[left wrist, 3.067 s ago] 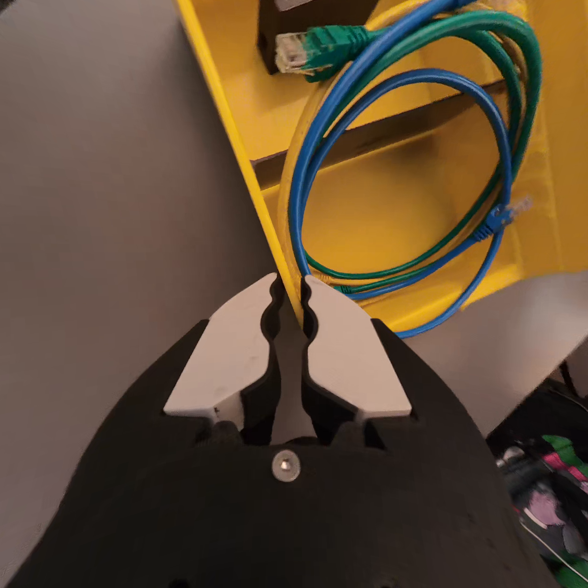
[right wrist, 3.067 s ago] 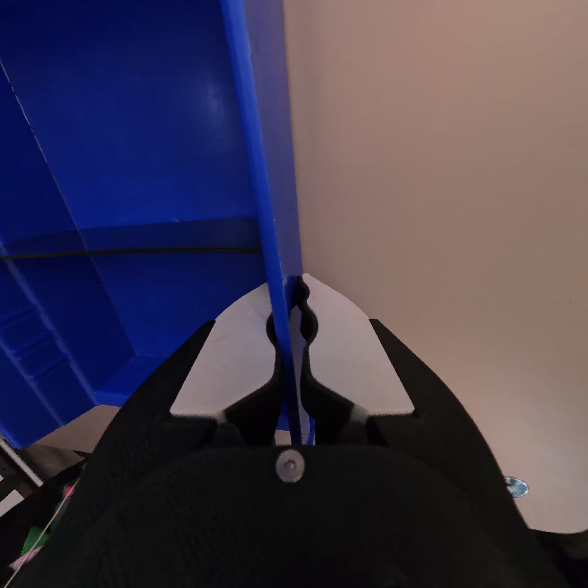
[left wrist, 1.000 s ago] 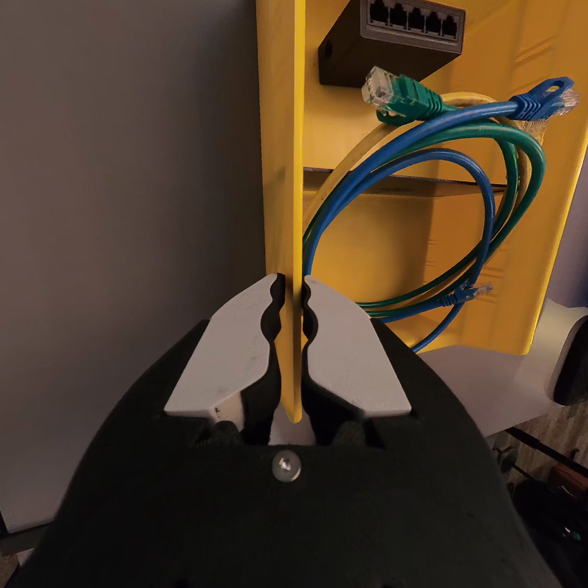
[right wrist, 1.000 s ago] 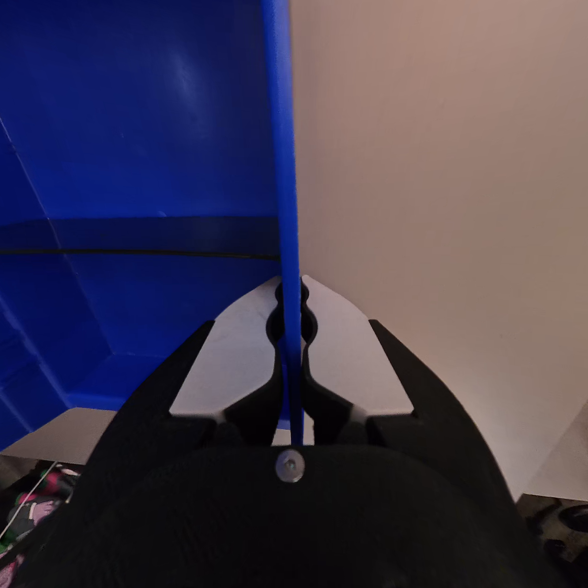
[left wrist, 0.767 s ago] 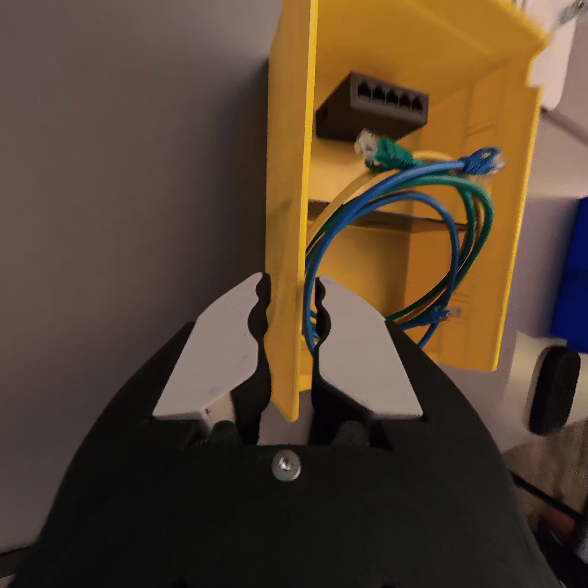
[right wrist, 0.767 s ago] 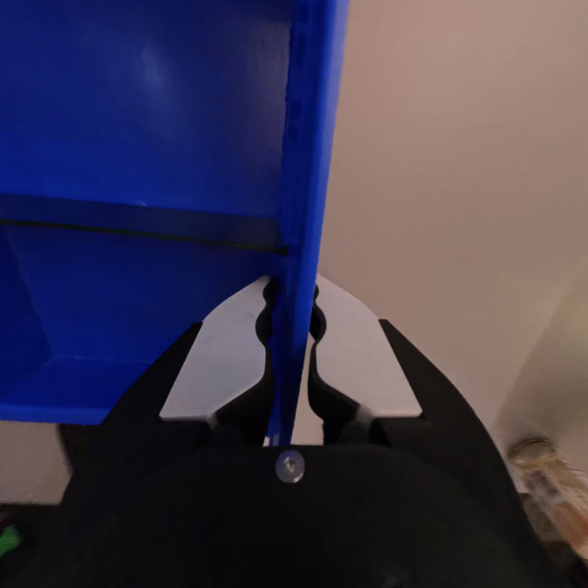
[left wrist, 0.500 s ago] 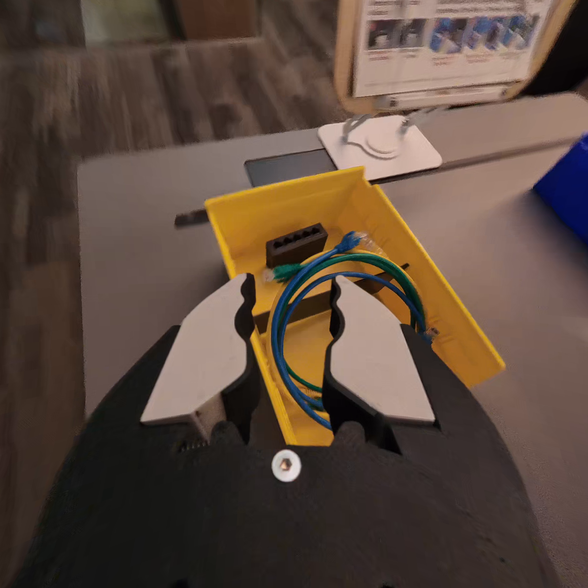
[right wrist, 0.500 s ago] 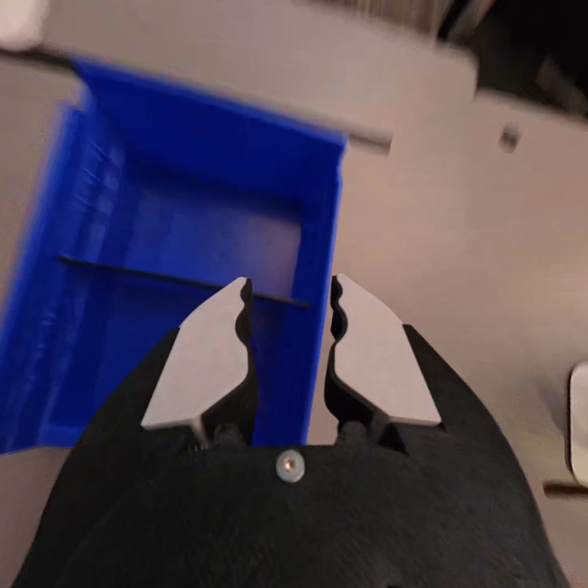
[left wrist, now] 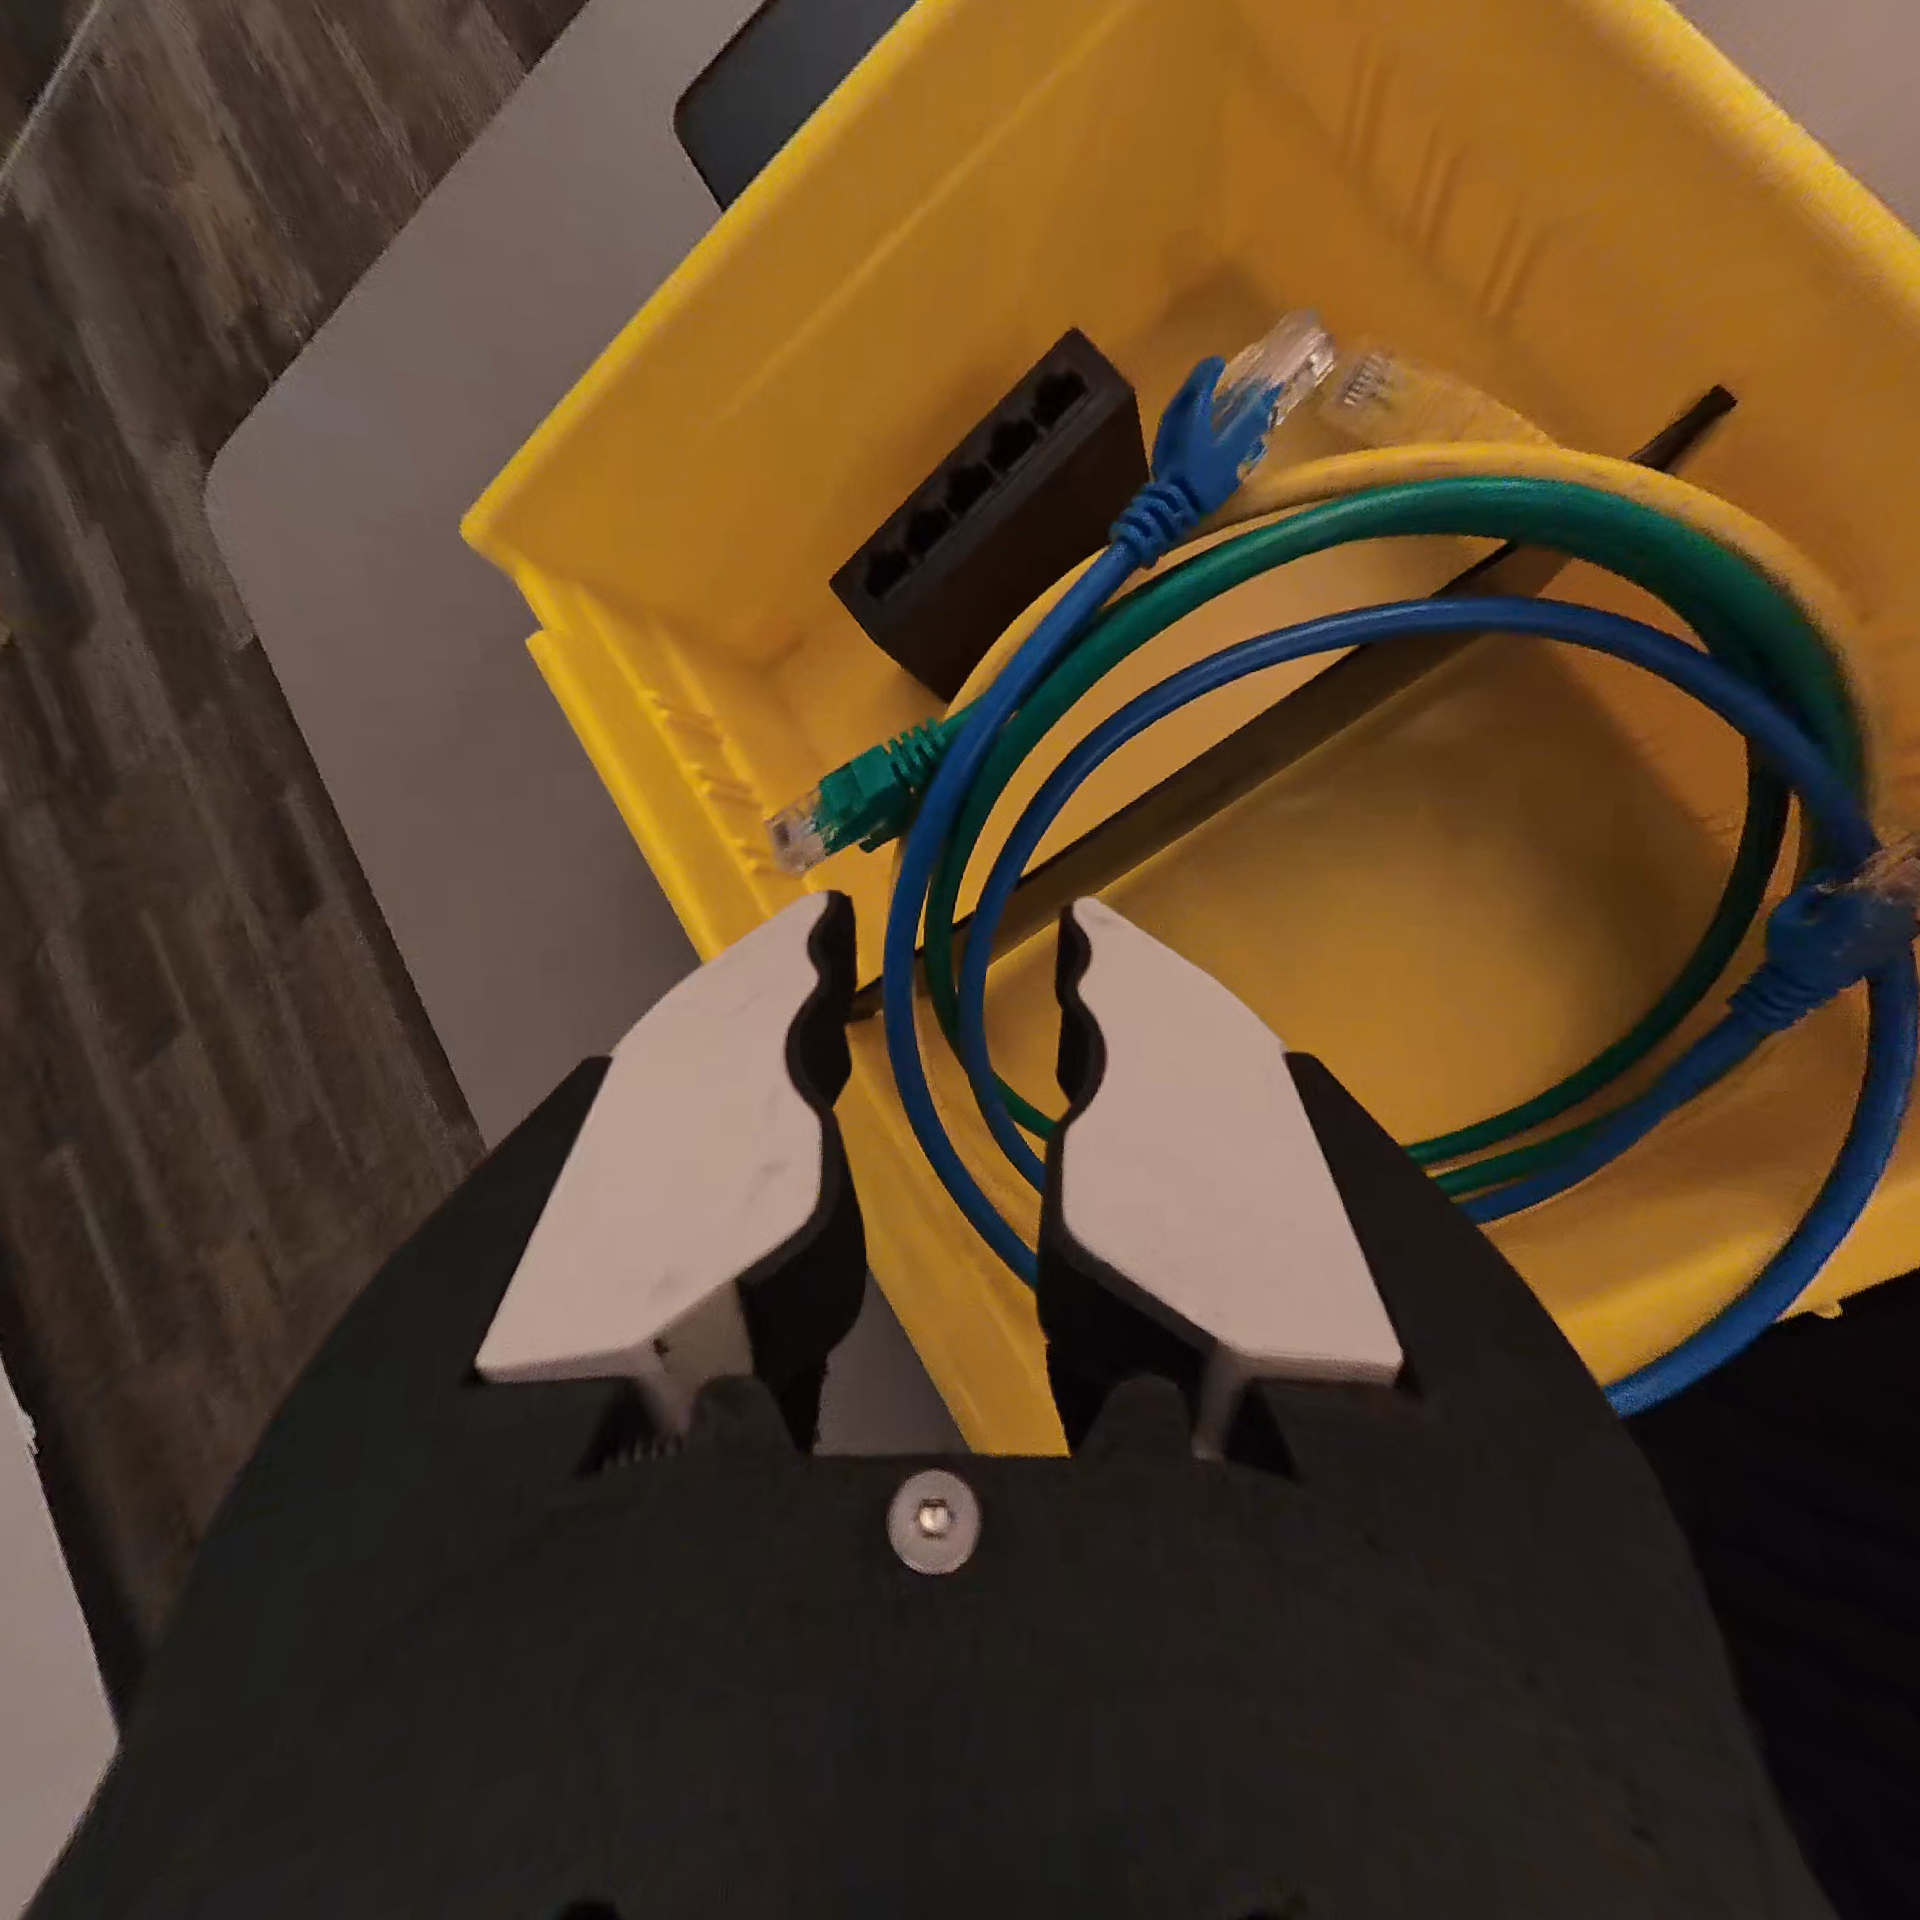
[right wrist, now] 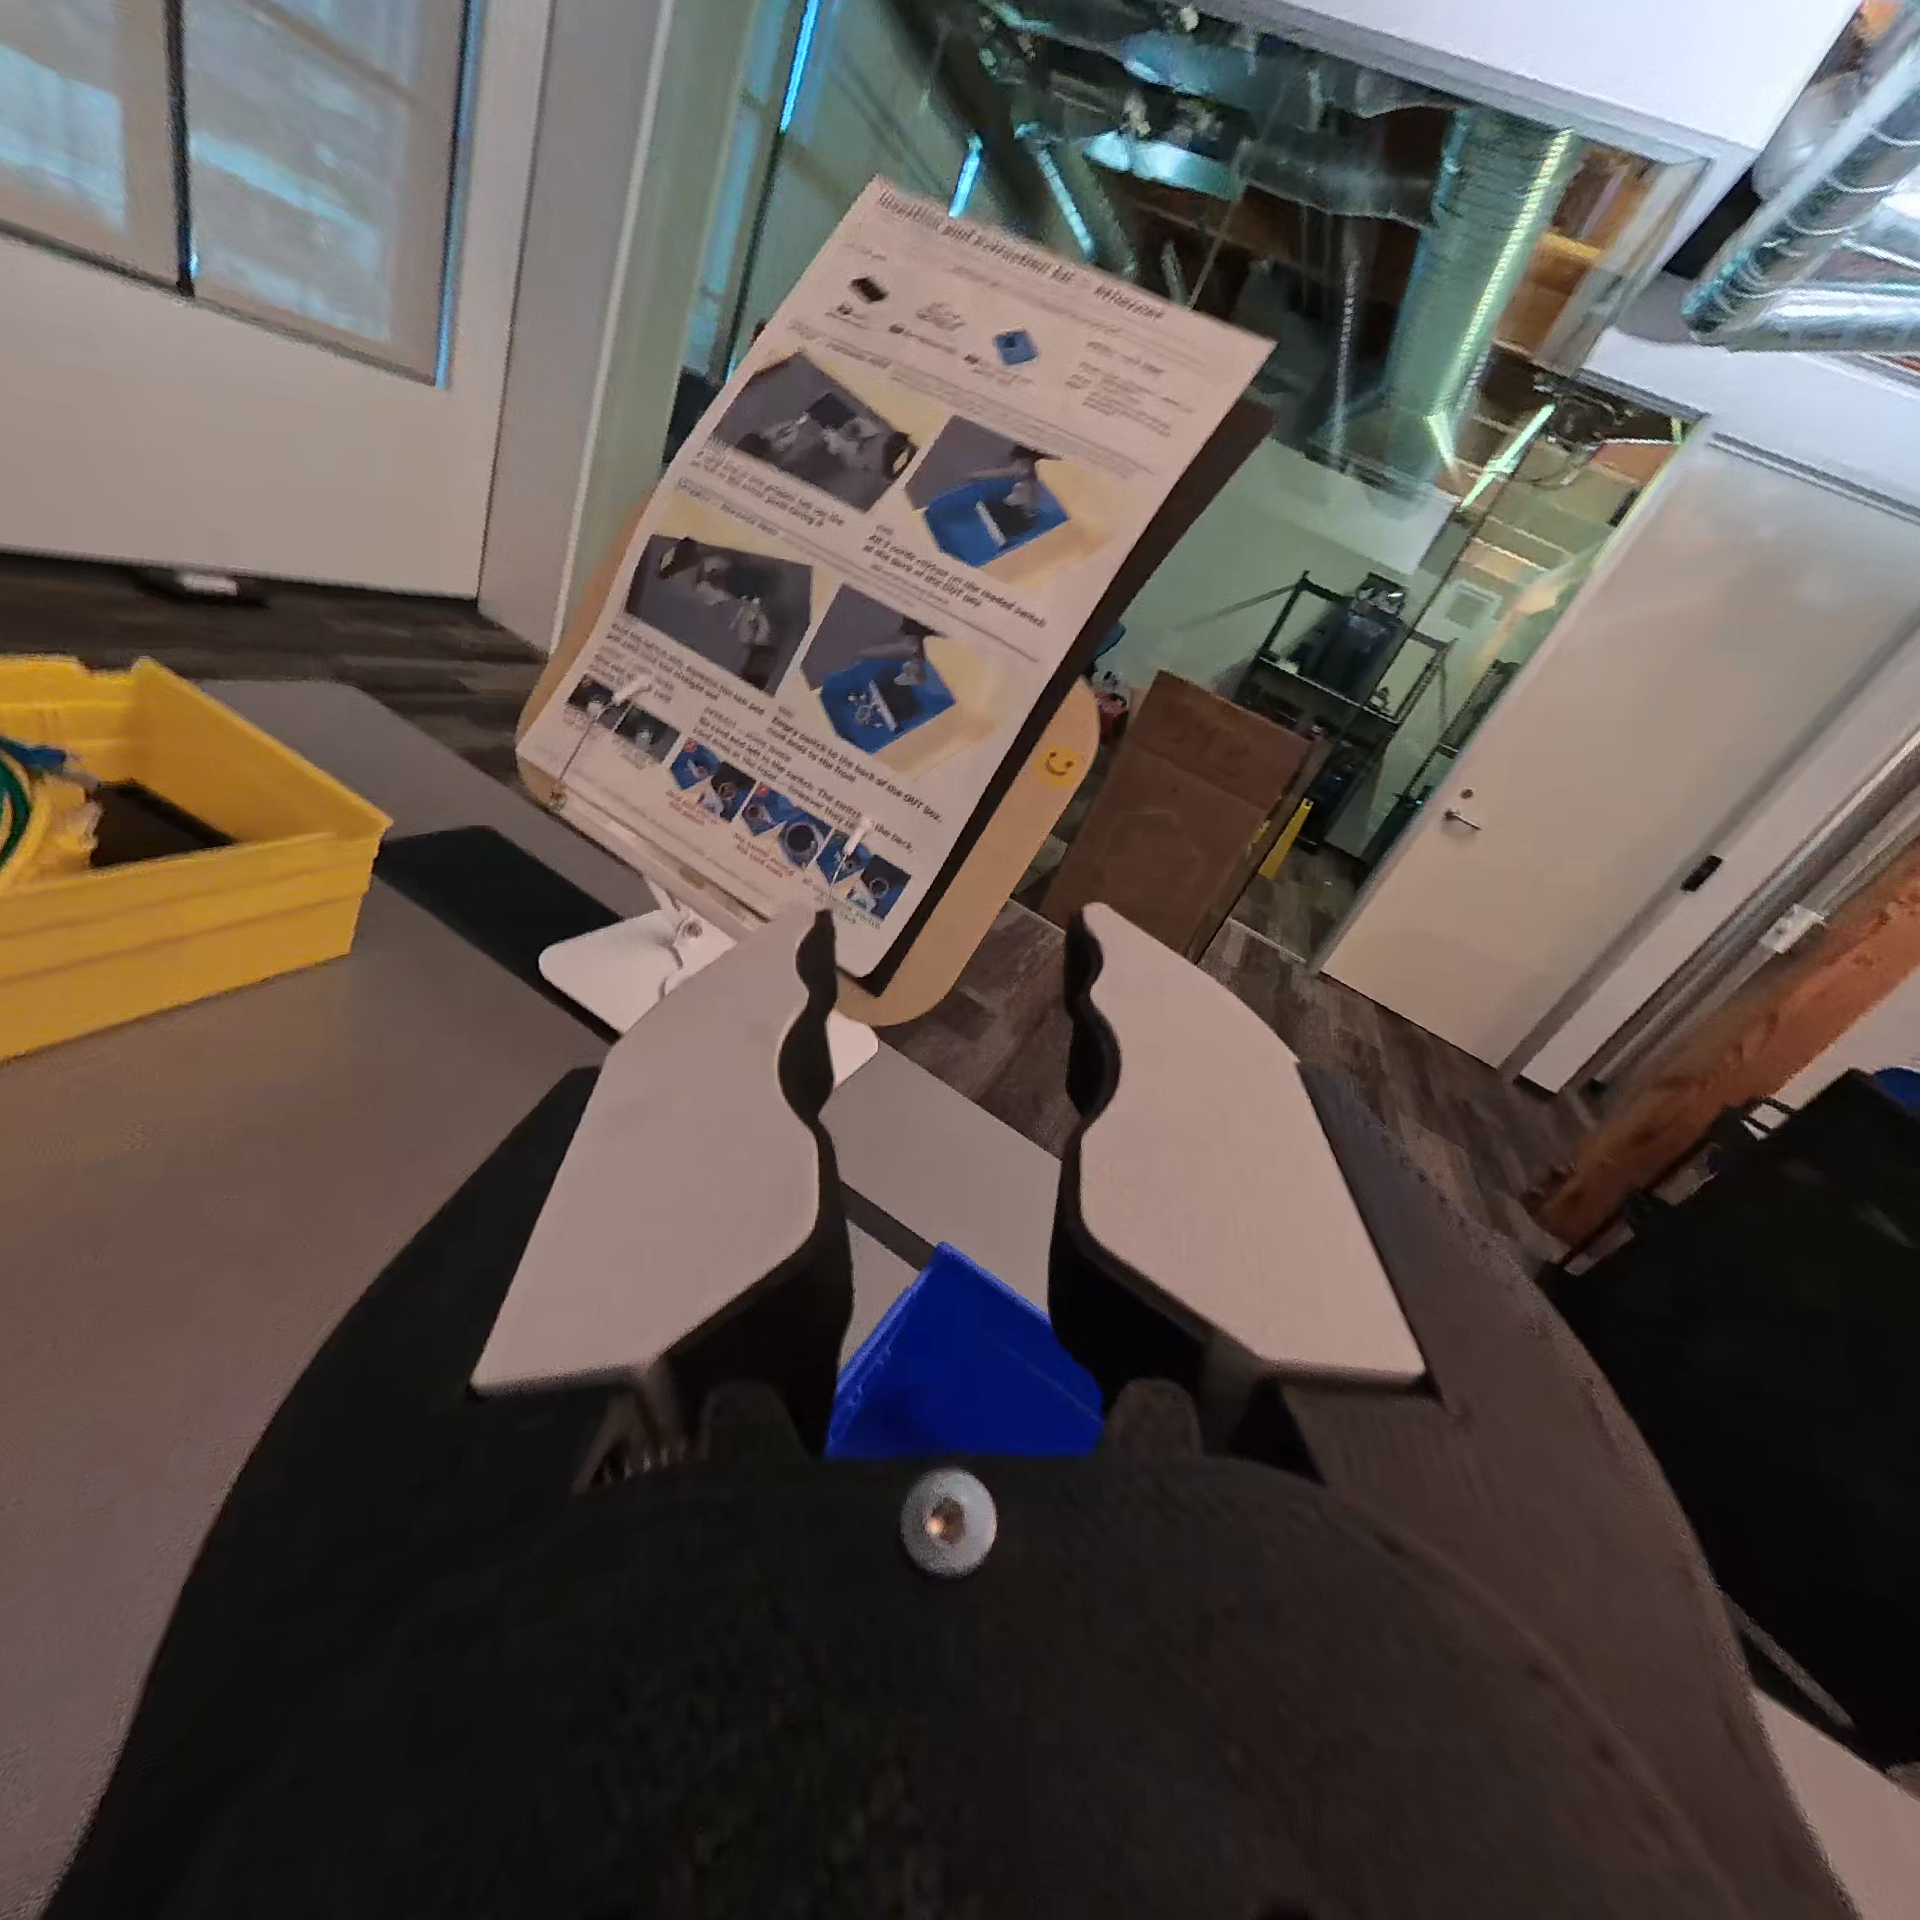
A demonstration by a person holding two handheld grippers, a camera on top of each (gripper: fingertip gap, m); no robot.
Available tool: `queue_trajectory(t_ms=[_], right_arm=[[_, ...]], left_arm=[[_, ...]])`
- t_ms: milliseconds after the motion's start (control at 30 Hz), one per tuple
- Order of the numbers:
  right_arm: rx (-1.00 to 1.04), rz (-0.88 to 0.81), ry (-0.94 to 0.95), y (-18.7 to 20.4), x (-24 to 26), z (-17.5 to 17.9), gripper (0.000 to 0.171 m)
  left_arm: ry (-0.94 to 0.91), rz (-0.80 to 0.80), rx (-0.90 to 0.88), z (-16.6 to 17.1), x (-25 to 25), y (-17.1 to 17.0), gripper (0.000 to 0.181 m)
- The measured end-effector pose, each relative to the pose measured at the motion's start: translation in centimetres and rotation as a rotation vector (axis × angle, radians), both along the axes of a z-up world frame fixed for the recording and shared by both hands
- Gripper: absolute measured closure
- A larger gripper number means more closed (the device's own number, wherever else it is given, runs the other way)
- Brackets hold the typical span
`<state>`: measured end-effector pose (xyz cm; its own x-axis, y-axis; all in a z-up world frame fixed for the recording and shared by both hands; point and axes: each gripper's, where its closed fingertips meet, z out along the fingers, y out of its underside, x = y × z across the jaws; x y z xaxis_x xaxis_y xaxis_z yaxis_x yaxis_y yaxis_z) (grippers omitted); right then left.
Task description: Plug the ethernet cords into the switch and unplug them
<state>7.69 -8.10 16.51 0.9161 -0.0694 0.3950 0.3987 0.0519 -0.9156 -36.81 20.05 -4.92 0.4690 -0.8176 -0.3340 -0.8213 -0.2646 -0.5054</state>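
Left gripper [left wrist: 951, 935] hangs over the near edge of the yellow bin [left wrist: 665, 447], jaws spread, pinching nothing. We note the cable coil passes under the gap between its fingers: blue cord [left wrist: 1351, 634] and green cord [left wrist: 1455, 509] loop together, with a yellow cord [left wrist: 1382, 468] lying along the coil's far side.

Switch [left wrist: 987, 509] sits at roughly 12 o'clock from the left gripper, against the bin's far-left corner, black, its row of ports facing toward 10 o'clock. Its long axis runs from 7 to 1 o'clock in the left wrist view. Nothing is plugged in.

Loose plugs: green plug [left wrist: 847, 810] at about 11 o'clock, just beside the gripper's left fingertip and nearest the ports; blue plug [left wrist: 1210, 416] at 1 o'clock, just beside the switch's right end; a second blue plug [left wrist: 1829, 935] at 3 o'clock, well apart.

Right gripper [right wrist: 945, 935] is also spread and empty, raised above the bench [right wrist: 208, 1143] over the blue bin [right wrist: 956, 1351], pointing at an instruction sheet [right wrist: 883, 582] on a stand. From it the yellow bin lies at 9 o'clock, well apart.

Our judgement: the left gripper is much the nearer; the green plug is the likeliest first pick.
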Motion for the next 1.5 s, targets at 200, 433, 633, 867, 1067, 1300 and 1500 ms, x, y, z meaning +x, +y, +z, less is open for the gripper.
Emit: queue_trajectory(t_ms=[200, 433, 633, 867, 1067, 1300, 1500], right_arm=[[-0.098, -0.032, -0.026, 1.9, 1.6, -2.6, 0.128], [-0.121, -0.007, -0.042, 2.9, 0.9, -3.3, 0.130], [-0.135, -0.029, -0.076, 2.9, 0.7, -3.4, 0.130], [-0.152, -0.045, -0.125, 3.0, 0.3, -3.6, 0.130], [-0.155, -0.056, -0.154, 2.8, 0.2, -3.5, 0.130], [-0.140, -0.062, -0.150, 2.5, 0.5, -3.1, 0.131], [-0.138, -0.063, -0.142, 2.4, 0.8, -3.1, 0.132]], left_arm=[[0.113, 0.015, -0.010, -1.7, -1.0, 0.6, 0.162], [0.117, 0.032, 0.049, 0.1, -1.7, 0.4, 0.176], [0.122, 0.057, 0.036, -0.4, -1.9, 0.7, 0.171], [0.179, 0.056, -0.003, -2.5, -1.8, 1.4, 0.159], [0.226, 0.056, -0.007, -1.5, -2.3, 0.2, 0.170], [0.256, 0.084, 0.012, 0.3, -3.2, -1.3, 0.170], [0.239, 0.091, -0.014, -0.7, -3.0, -0.6, 0.169]])
